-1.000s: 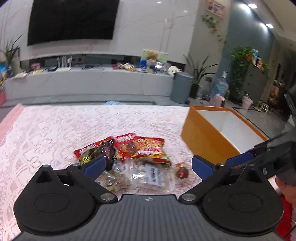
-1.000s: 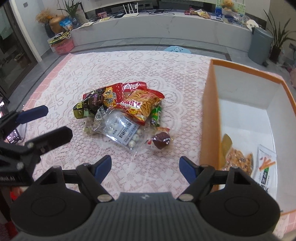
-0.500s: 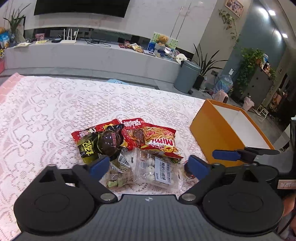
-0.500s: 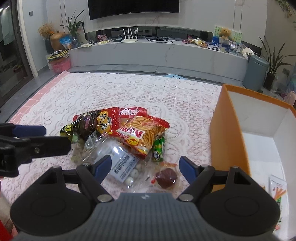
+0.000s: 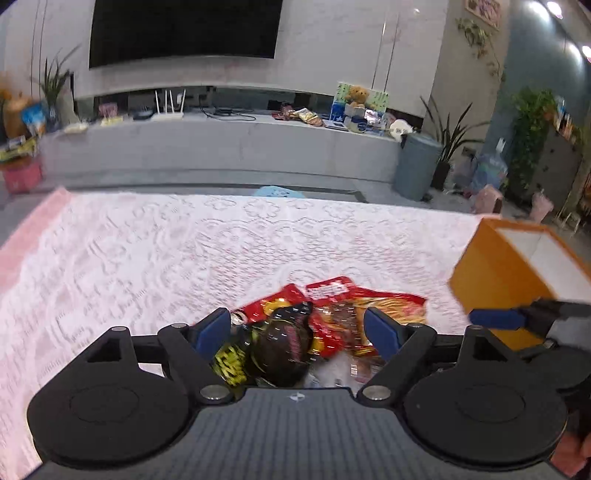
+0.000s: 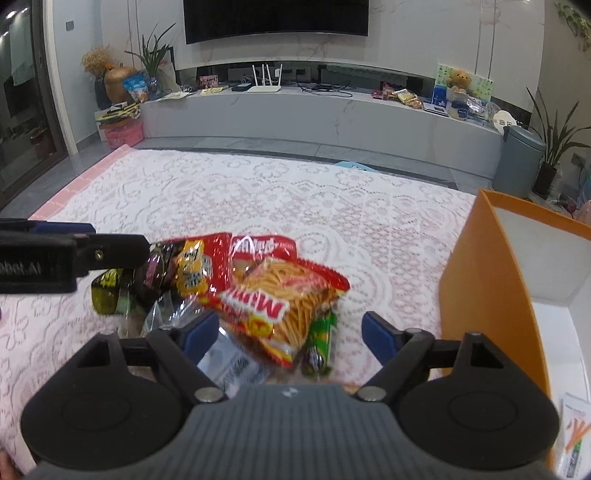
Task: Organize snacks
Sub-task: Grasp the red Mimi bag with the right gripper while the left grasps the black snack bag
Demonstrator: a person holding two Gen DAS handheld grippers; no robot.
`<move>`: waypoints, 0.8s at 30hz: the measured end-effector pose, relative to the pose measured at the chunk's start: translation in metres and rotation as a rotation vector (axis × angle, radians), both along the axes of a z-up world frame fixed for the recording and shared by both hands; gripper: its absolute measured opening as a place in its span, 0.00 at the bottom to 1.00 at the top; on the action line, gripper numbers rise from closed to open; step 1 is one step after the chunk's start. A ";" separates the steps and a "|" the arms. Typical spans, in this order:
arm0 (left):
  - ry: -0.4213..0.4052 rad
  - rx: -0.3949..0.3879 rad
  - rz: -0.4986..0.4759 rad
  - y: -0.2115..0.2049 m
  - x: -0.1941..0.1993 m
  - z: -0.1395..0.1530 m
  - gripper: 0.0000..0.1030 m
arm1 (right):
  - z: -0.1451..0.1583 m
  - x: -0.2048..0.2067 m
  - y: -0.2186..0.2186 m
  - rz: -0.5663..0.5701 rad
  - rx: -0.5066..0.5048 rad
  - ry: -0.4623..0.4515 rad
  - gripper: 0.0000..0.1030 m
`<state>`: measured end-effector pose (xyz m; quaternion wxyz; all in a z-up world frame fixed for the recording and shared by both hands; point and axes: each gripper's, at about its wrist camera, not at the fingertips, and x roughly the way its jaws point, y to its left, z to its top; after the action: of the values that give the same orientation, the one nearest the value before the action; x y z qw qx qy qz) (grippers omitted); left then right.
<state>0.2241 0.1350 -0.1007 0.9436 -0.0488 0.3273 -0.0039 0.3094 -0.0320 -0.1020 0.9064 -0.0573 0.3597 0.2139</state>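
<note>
A: Snacks first. Where do they sit for you?

B: Your pile lies on the lace tablecloth (image 6: 258,192), left of the orange box (image 6: 480,295). Nearest the right gripper (image 6: 290,334) is a clear bag with a white label (image 6: 236,365), then a green stick packet (image 6: 321,332) touching the red noodle-snack bag (image 6: 288,295), which overlaps it.

A: And that gripper's jaws?

B: They stand wide and have just been opening. Your blue pads (image 6: 201,332) flank the near end of the pile; they press on nothing.

A: The other one?

B: Your left gripper (image 5: 297,330) is also wide, its jaws just closing a little. A dark snack packet (image 5: 284,343) lies between the pads (image 5: 212,328), not squeezed that I can tell; the picture is blurred there. From the right wrist view, its finger reaches in at the pile's left edge, by that dark packet (image 6: 159,269).

A: Farther from the box?

B: Behind the noodle bag lies a second red bag (image 6: 258,245). Inside the box, near its front corner, you have a white packet with orange sticks (image 6: 574,435). Beyond the tablecloth's far edge runs a grey low cabinet (image 6: 332,114), with a grey bin (image 6: 519,158) right of it and a dark screen (image 6: 275,16) on the wall above.
</note>
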 end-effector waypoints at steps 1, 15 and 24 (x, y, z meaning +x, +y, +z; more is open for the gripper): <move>0.001 0.010 0.001 -0.001 0.001 -0.003 0.93 | -0.002 0.003 0.002 -0.002 0.003 0.000 0.82; 0.064 -0.048 0.034 0.010 0.016 -0.028 0.93 | -0.022 0.024 0.020 0.005 -0.007 -0.014 0.89; 0.100 -0.058 0.091 0.014 0.021 -0.041 0.93 | -0.036 0.033 0.012 -0.036 0.035 0.068 0.88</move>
<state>0.2455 0.1489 -0.1413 0.9234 -0.0912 0.3714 0.0318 0.3424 -0.0196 -0.1378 0.8982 -0.0278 0.3875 0.2056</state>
